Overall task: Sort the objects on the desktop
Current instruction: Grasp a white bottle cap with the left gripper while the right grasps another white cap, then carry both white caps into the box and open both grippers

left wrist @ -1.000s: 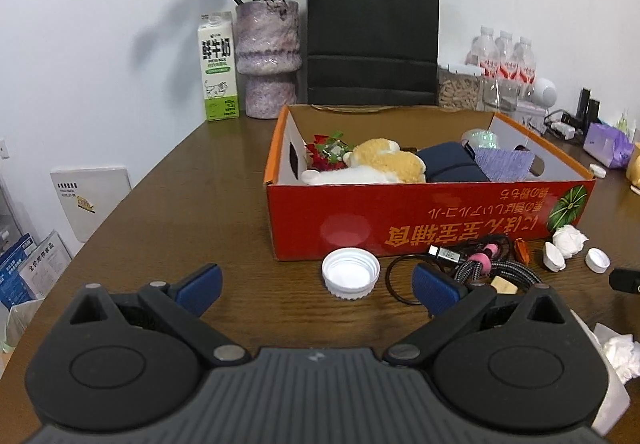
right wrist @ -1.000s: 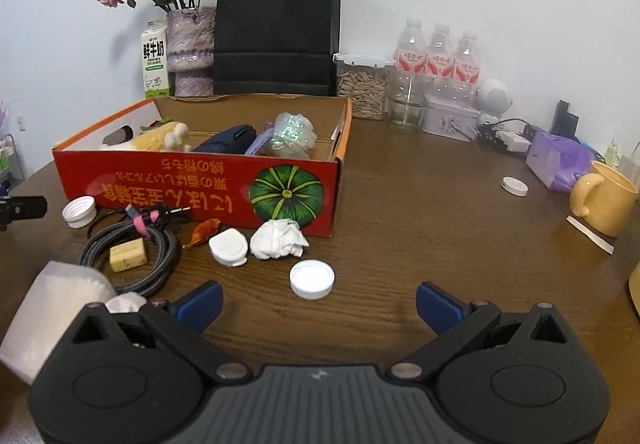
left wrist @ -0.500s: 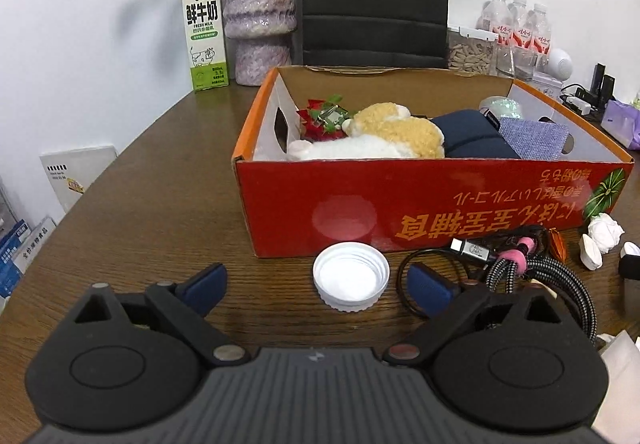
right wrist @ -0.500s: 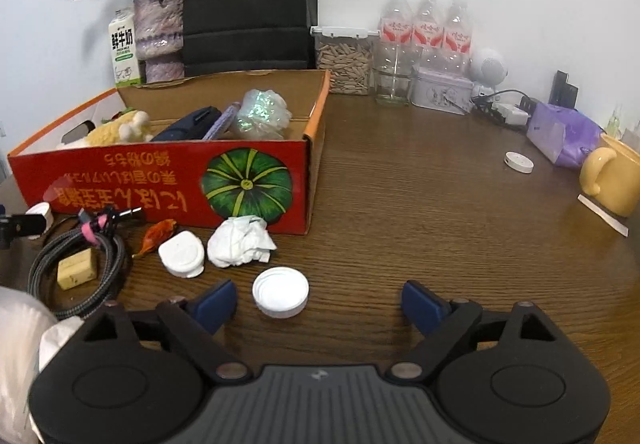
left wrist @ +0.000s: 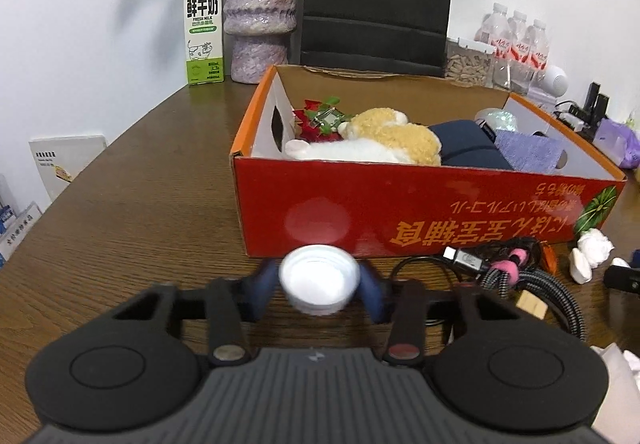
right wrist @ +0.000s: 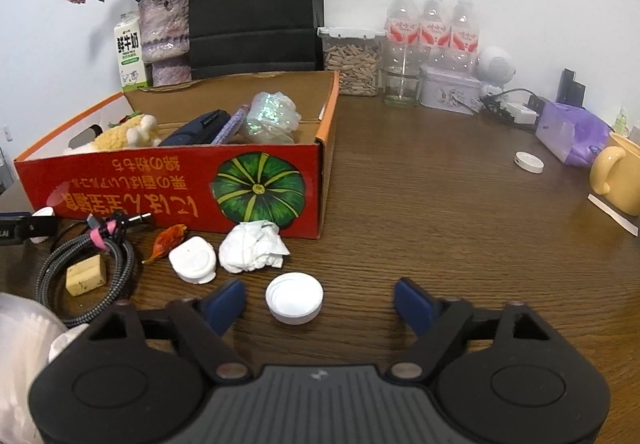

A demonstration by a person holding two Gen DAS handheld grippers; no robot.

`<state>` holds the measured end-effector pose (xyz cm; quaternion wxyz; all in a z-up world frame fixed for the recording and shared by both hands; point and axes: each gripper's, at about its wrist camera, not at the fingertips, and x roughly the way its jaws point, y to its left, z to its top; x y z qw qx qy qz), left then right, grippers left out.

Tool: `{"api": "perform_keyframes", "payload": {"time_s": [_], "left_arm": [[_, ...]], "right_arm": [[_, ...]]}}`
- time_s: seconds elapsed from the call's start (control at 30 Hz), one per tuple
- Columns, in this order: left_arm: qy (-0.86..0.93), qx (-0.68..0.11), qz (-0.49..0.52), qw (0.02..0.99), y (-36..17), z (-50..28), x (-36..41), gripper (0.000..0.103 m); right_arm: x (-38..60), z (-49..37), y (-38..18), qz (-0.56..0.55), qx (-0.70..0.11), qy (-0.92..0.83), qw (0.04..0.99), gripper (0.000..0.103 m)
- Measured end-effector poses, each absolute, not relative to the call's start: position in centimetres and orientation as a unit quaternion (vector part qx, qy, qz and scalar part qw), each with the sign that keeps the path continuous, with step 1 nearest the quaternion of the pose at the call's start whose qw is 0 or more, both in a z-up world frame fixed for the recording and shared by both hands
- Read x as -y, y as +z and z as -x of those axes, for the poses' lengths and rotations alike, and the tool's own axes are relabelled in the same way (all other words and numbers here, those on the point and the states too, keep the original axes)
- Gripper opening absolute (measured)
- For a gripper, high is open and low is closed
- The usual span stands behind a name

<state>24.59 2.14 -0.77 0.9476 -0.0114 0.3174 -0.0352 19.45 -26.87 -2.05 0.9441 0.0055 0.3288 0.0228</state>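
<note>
Right wrist: three water bottles [right wrist: 432, 24]

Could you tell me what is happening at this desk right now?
A person is sorting desk clutter with two handheld claws. The left claw has just been closing and now pinches a white cap in front of the red box. The right claw has been narrowing around another white cap, not yet touching.

Office or meeting room, long wooden table [right wrist: 440, 204], water bottles [right wrist: 432, 24], booklets [left wrist: 64, 164]
</note>
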Motion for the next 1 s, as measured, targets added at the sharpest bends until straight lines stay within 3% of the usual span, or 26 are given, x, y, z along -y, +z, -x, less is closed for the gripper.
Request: {"api": "perform_keyframes", "payload": {"time_s": [0.1,0.13,0.7,1.0], "left_arm": [[-0.039,-0.317,0.017,0.947,-0.7,-24.4,-2.2,0.041],[-0.039,-0.316,0.018,0.948,-0.7,-24.4,-2.2,0.041],[-0.027,-0.276,0.003,0.961,0.6,-22.1,-1.8,0.041],[-0.047,-0.228,0.012,0.972,4.0,-20.1,-1.1,0.041]], "right_arm": [[26.7,-19.1,-1.9,-0.008,-0.319,0.028,0.947,0.034],[26.7,-19.1,-1.8,-0.012,-0.318,0.029,0.948,0.028],[26.2,-17.8,-1.2,-0.009,-0.285,0.030,0.958,0.027],[24.9,-16.2,2.5,0.005,-0.229,0.044,0.972,0.027]]}}
